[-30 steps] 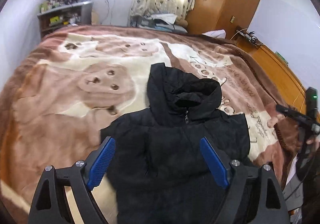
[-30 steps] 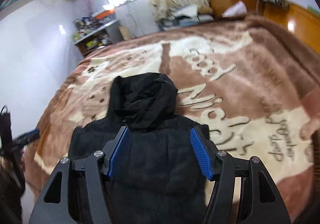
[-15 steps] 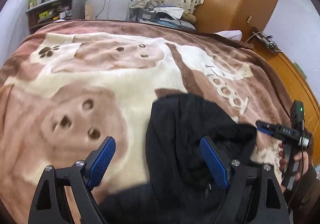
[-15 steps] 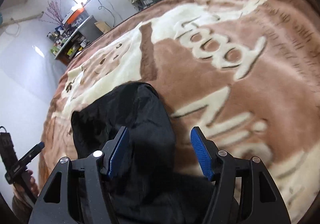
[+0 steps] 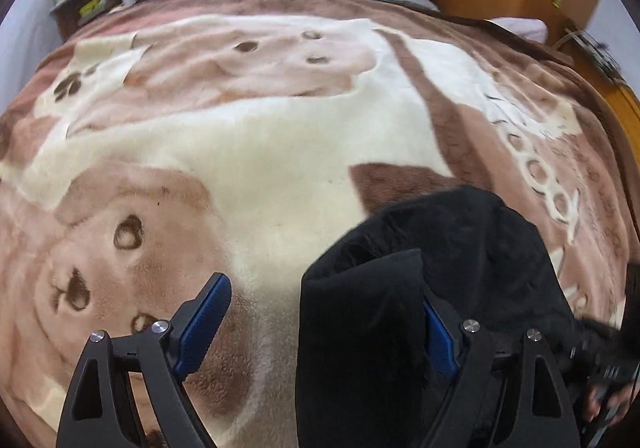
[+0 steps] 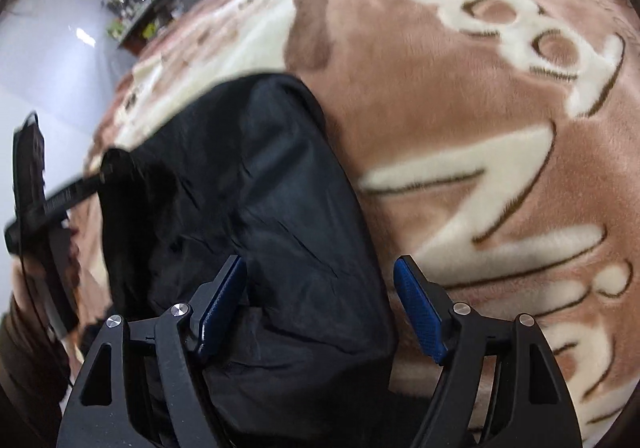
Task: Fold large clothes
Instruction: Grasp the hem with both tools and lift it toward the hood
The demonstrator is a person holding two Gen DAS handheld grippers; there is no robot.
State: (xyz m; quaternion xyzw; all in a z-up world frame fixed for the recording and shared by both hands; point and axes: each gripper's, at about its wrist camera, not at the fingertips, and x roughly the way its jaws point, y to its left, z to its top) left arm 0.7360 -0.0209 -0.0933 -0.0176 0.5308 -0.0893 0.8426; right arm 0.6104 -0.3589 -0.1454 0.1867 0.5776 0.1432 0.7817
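While both wrist views sit low over the bed, I read the step like this:

Jacket: the black hooded jacket [image 5: 460,268] lies on the patterned blanket [image 5: 248,151], filling the lower right of the left view and the lower left and centre of the right view [image 6: 280,207].

Left hand-held gripper [image 5: 324,328]: jaws apart; a raised flap of hood fabric stands between the blue pads and hides part of the right pad. I cannot tell whether it touches.

Right hand-held gripper [image 6: 320,312]: jaws apart, straddling the puffy hood edge, nothing clamped.

Step in hand: I judge it to be taking the hood by both sides to fold it down onto the body.

Doing it well: I want each pad pair well onto the padded rim before closing, gripping level on both sides, since slick quilted fabric may slip.

Risk: uneven bites would skew the fold.
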